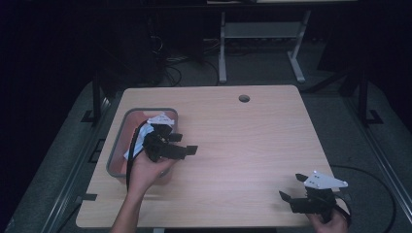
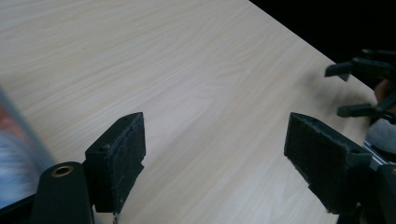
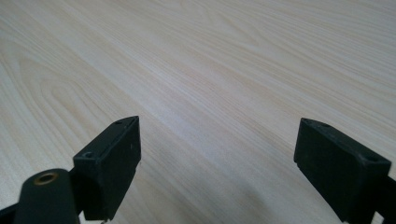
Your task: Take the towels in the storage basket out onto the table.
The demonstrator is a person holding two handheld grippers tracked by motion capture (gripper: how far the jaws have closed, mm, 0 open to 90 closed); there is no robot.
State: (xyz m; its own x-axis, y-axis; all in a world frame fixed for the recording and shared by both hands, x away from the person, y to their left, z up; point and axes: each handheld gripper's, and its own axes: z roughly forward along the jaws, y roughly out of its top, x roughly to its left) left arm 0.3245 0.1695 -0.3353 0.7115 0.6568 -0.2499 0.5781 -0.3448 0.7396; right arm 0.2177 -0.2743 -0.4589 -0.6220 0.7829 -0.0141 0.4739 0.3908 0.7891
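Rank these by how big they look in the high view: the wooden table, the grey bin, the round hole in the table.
1. The wooden table, by far the largest.
2. The grey bin, at the table's left side.
3. The round hole, near the far edge, clearly the smallest.

The surface (image 1: 233, 145) lies bare between the two tools, open for passage. A grey-rimmed bin (image 1: 118, 141) at the left edge is the sole obstacle, beside the left tool (image 1: 183, 144).

Pale wood-grain table (image 1: 252, 141), grey-rimmed bin (image 1: 116, 145) with red inside, black tools (image 1: 187, 144) (image 1: 293, 187)
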